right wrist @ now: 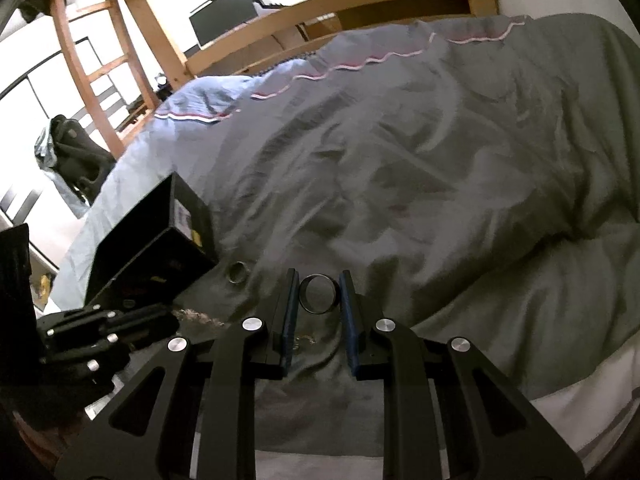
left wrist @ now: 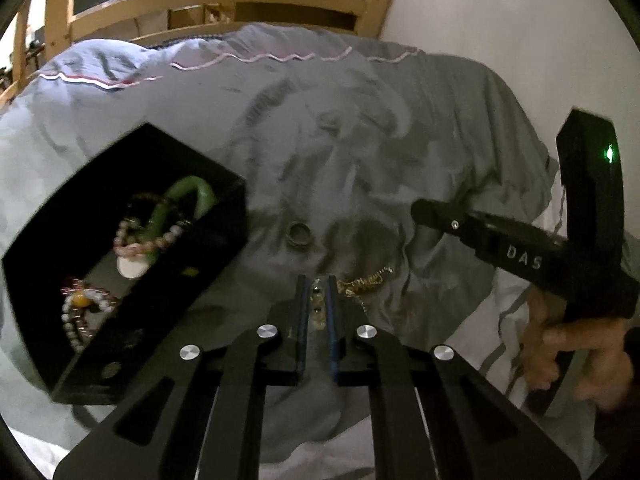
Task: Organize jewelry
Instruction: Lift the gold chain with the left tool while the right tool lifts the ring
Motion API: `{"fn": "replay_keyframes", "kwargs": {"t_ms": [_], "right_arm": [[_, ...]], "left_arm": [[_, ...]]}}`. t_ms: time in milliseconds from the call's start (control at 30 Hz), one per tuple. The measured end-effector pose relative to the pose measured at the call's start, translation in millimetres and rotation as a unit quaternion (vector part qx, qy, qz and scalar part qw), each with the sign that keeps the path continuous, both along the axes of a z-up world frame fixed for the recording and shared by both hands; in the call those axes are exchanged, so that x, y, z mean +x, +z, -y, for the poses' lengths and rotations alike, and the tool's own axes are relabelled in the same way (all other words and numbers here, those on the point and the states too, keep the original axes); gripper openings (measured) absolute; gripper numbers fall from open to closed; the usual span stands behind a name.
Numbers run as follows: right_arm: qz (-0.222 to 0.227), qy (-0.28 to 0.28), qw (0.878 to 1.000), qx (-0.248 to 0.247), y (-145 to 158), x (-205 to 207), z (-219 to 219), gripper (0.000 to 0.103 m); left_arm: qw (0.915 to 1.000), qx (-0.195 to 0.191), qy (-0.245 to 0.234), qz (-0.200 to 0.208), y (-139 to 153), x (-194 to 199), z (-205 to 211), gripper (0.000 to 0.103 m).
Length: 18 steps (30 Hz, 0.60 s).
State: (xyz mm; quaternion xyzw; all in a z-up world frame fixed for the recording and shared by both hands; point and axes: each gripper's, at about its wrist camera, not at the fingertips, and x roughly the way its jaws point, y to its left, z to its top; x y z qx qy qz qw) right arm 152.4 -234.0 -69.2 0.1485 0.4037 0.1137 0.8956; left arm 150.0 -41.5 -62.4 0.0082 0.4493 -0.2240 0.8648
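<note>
Right gripper: my right gripper (right wrist: 319, 296) grips a dark metal ring (right wrist: 319, 294) between its blue pads (right wrist: 291, 312), each pad touching one side of the band.
Ring facing: its round opening looks straight back at my right wrist camera, so the axis of the hole runs along the fingers; grey duvet (right wrist: 440, 160) shows through it.
Ring look: plain wide band, dark and glossy, with a bright inner rim.
Left gripper: my left gripper (left wrist: 317, 300) is nearly closed on a beaded piece (left wrist: 317, 306) with small dark and clear beads strung lengthwise along the fingers.
Gold chain: the gold chain (left wrist: 366, 280) lies crumpled on the duvet just right of the left fingertips.
Second ring: another ring (left wrist: 298, 236) lies flat on the duvet beside the black box (left wrist: 224, 216).
Box contents: a green bangle (left wrist: 182, 208) and pink-white bead bracelets (left wrist: 148, 240) are inside.
</note>
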Motion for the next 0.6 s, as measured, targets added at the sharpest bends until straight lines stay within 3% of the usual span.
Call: {"fn": "replay_keyframes", "kwargs": {"t_ms": [167, 367, 600], "right_arm": [[0.027, -0.003, 1.000, -0.011, 8.8, -6.2, -1.7, 0.021], [0.081, 0.002, 0.994, -0.069, 25.3, -17.3, -13.9, 0.021], [0.103, 0.015, 0.993, -0.059, 31.5, -20.5, -15.8, 0.021]], "left_arm": [[0.9999, -0.003, 0.006, 0.014, 15.7, -6.7, -7.8, 0.008], [0.9996, 0.003, 0.007, 0.026, 24.8, -14.5, -8.9, 0.008], [0.9993, 0.000, 0.015, 0.033, 31.4, -15.2, -15.6, 0.008]]}}
